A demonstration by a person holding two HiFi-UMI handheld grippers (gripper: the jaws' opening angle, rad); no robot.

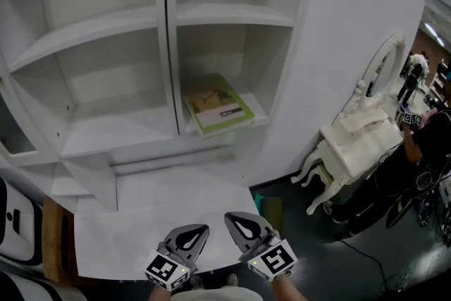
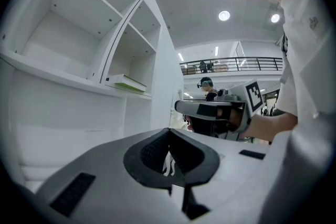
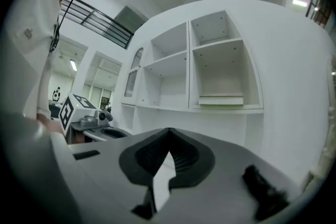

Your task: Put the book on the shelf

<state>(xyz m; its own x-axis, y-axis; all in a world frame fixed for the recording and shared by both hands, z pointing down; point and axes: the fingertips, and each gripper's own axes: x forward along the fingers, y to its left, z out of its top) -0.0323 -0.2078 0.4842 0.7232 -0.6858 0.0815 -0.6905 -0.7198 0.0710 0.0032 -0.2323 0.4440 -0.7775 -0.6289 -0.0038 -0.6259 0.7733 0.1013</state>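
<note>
No text here that you can read.

- Book (image 1: pixel 218 105) on the shelf (image 1: pixel 106 28): a dark strip on its cover carries pale print. It is too small to make out from the head view, and the gripper views show only the book's edge.
- Cube on your left gripper (image 1: pixel 205 228): a black-and-white square code pattern, with no letters or digits.
- Cube on your right gripper (image 1: pixel 227 217): the same kind of square code, nothing legible.
- Each gripper view shows the other gripper's cube, again patterns only.
</note>
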